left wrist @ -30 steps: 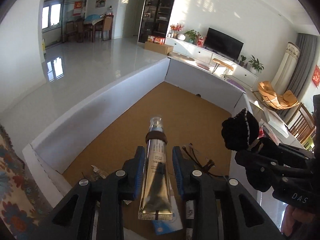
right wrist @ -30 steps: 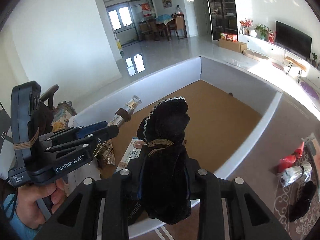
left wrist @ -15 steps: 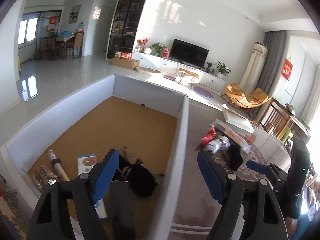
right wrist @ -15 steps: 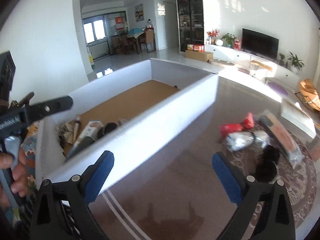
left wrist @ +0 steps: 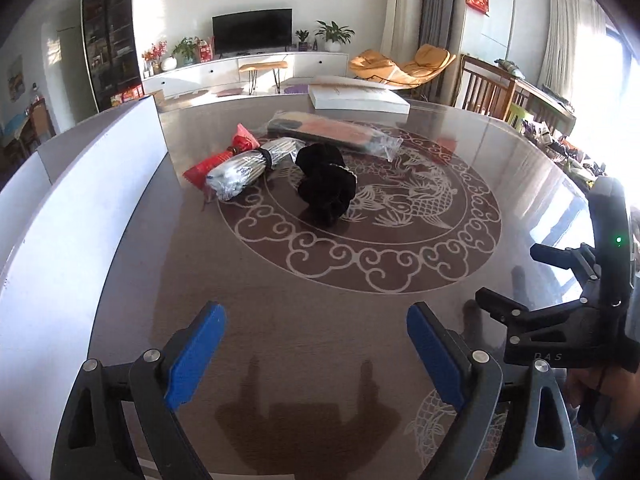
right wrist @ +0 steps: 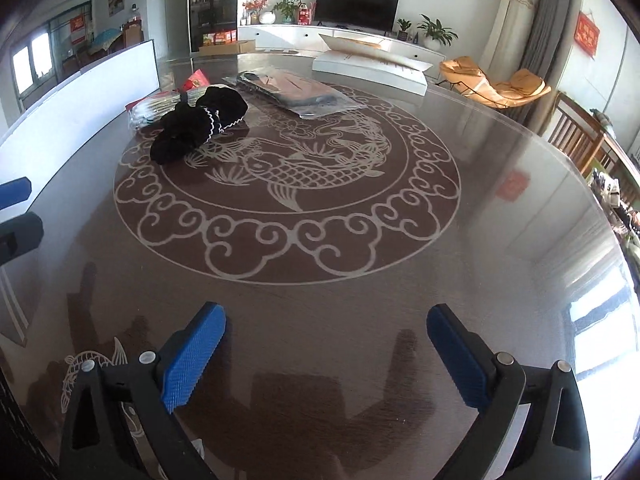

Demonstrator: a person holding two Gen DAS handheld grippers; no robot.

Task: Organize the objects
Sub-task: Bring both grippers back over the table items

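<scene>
Brown table [right wrist: 500,240] bears pale fish motif; black cloth bundle [left wrist: 326,184], perhaps velvet.

Both claws look like the same build: chunky black plastic arms, each tipped with a bright blue pad that has a fine ribbed texture, and round silver screws sitting on the arms just behind the pads. That's the left claw [left wrist: 314,354] and the right claw [right wrist: 326,356]. Seen from the left one, the right unit's body is a dark grey handle with a little green light lit on it and "DAS" lettering pressed into the black housing. The hand [left wrist: 600,384] wrapped around that handle has a thin dark cord running by it.
</scene>
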